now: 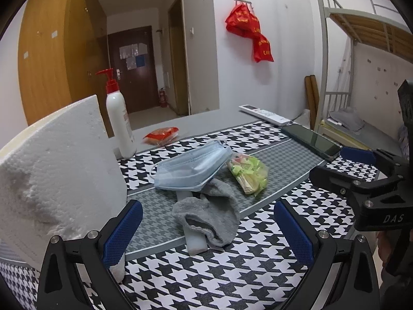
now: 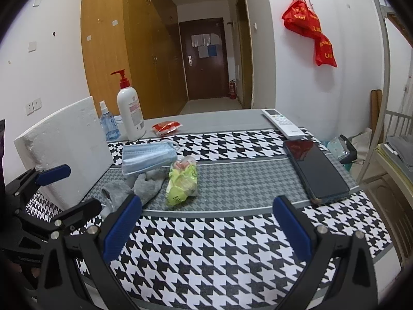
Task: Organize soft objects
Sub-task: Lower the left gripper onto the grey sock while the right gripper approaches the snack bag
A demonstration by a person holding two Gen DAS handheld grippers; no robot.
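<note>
Dormitory room seen over a houndstooth-covered table

Ahead of the fingers, white walls (image 2: 296, 82) flank a corridor ending in a dark brown door (image 2: 204, 59) with papers taped to it; a red fire extinguisher (image 2: 232, 89) stands beside it on the pale floor (image 2: 206, 103). Left of the fingers runs a tall wooden wardrobe (image 2: 116, 41). Right of them, red bags (image 1: 249, 32) hang from a wall hook, and a metal bunk bed (image 1: 361, 51) rises at the edge. A ceiling fixture, possibly a lamp, shows dimly.
</note>
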